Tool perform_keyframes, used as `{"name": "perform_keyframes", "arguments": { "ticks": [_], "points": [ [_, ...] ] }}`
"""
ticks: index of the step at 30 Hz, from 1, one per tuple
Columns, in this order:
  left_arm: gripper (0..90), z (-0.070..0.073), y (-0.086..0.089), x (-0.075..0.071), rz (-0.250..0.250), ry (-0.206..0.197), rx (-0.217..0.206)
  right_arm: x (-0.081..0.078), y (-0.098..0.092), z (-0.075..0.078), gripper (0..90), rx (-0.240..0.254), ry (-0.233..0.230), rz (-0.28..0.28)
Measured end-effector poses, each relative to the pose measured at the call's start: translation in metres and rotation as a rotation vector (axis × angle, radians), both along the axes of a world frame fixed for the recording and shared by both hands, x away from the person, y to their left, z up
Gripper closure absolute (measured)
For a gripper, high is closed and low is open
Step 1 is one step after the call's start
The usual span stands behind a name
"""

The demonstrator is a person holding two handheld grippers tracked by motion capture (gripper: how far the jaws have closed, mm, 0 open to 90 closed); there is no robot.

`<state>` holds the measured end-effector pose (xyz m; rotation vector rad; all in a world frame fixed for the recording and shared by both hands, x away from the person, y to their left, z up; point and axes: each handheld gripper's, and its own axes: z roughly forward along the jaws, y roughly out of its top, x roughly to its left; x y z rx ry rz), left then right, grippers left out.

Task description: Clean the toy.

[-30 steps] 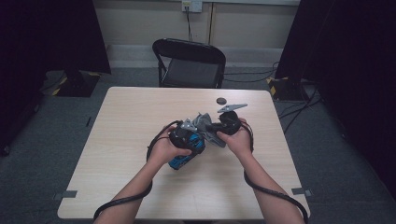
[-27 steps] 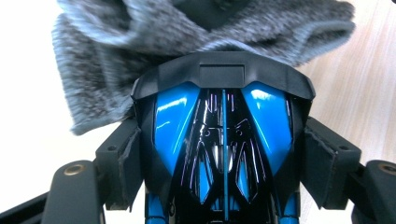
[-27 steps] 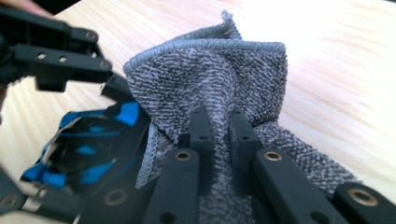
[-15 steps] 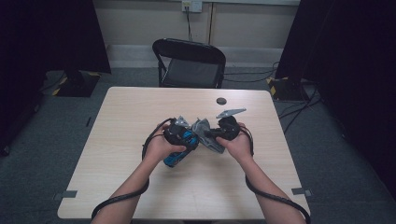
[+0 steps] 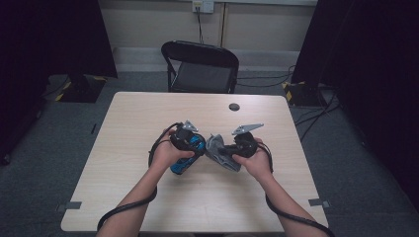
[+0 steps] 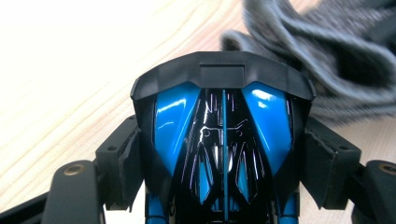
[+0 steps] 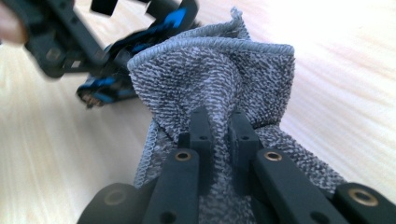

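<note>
A glossy blue and black plastic object (image 6: 224, 140) sits between my left gripper's (image 6: 224, 158) pads (image 6: 126, 163), which press on its two sides. In the high view the left gripper (image 5: 189, 139) holds that object (image 5: 184, 163) tilted just above the table's middle. My right gripper (image 7: 219, 126) is shut on a bunched grey cloth (image 7: 219, 70), and in the high view that gripper (image 5: 231, 149) holds the cloth (image 5: 221, 152) against the object's right side. The right gripper view has the left gripper (image 7: 60, 42) and the blue object (image 7: 140, 42) just beyond the cloth.
A light wooden table (image 5: 123, 197) carries a small black round thing (image 5: 234, 106) near its far edge. A black folding chair (image 5: 200, 66) stands behind the table. Cables trail from both grippers over the near edge. Dark curtains flank the room.
My right gripper has come a little toward the near edge with the cloth. The left hand and the blue object have shifted slightly left.
</note>
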<state>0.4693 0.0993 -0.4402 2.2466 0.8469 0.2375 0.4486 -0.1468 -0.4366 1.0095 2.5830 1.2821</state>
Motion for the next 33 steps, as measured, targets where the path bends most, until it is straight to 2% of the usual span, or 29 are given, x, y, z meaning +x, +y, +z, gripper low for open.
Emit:
{"name": "perform_keyframes", "arguments": {
  "ticks": [4,7,13,15,18,20,24,26,29,31,33],
  "points": [
    [25.5,0.001,0.004,0.003,0.01,-0.002,-0.001,-0.003,-0.002,-0.002,83.5,-0.005,0.001,0.005],
    [25.5,0.002,0.004,0.002,0.009,0.0,-0.005,-0.003,-0.008,-0.003,83.5,-0.005,0.001,-0.011],
    [25.5,0.007,0.003,-0.004,-0.017,-0.011,-0.009,0.009,-0.029,0.002,83.5,-0.014,-0.008,-0.092],
    [25.5,0.008,0.002,-0.005,-0.022,-0.016,-0.008,0.012,-0.032,0.004,83.5,-0.024,-0.014,-0.105],
    [25.5,0.011,-0.002,-0.009,-0.042,-0.024,-0.013,0.021,-0.04,0.012,83.5,-0.014,-0.024,-0.158],
    [25.5,0.011,-0.003,-0.01,-0.049,-0.024,-0.013,0.023,-0.041,0.014,83.5,-0.012,-0.028,-0.167],
    [25.5,0.01,-0.01,-0.013,-0.066,-0.017,-0.021,0.03,-0.037,0.025,83.5,-0.01,-0.042,-0.184],
    [25.5,0.009,-0.013,-0.015,-0.074,-0.015,-0.023,0.034,-0.027,0.031,83.5,-0.024,-0.057,-0.177],
    [25.5,0.008,-0.018,-0.017,-0.091,-0.011,-0.031,0.036,-0.021,0.032,83.5,-0.027,-0.059,-0.174],
    [25.5,0.008,-0.022,-0.019,-0.109,-0.01,-0.024,0.038,-0.011,0.032,83.5,-0.028,-0.058,-0.166],
    [25.5,0.007,-0.023,-0.019,-0.108,-0.011,-0.023,0.039,-0.007,0.032,83.5,-0.027,-0.059,-0.16]
  ]
}}
